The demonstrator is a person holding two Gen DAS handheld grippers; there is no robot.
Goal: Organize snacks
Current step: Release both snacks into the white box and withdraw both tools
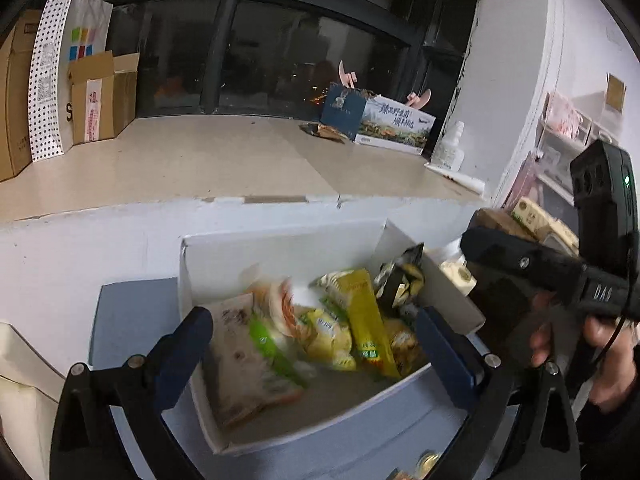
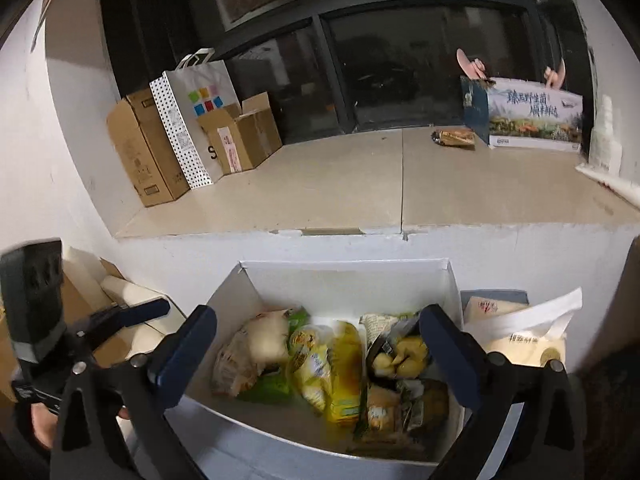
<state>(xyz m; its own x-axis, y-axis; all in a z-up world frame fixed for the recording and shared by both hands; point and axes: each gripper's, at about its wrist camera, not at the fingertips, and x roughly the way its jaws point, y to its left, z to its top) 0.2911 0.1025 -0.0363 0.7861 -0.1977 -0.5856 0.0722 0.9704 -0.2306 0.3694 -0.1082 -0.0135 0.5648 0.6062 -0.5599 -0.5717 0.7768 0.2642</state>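
Note:
A white open box (image 1: 280,248) holds several snack packets: a yellow packet (image 1: 364,320), a green-and-white one (image 1: 272,344), a flat beige one (image 1: 236,364) and a dark packet (image 1: 400,280) against the right wall. My left gripper (image 1: 316,344) hovers over the box's near side, open, with nothing between its fingers. In the right wrist view the same box (image 2: 344,276) lies below my right gripper (image 2: 318,352), which is also open and holds nothing. The yellow packet (image 2: 344,368) and the dark packet (image 2: 400,352) lie beyond its fingers. A hand (image 1: 600,352) holds the right tool.
A tiled window ledge (image 2: 340,184) runs behind the box, above a white wall. On it stand cardboard boxes (image 2: 148,152), a dotted paper bag (image 2: 192,120), a printed carton (image 2: 532,120) and a small packet (image 2: 454,138). A tissue pack (image 2: 524,344) sits right of the box.

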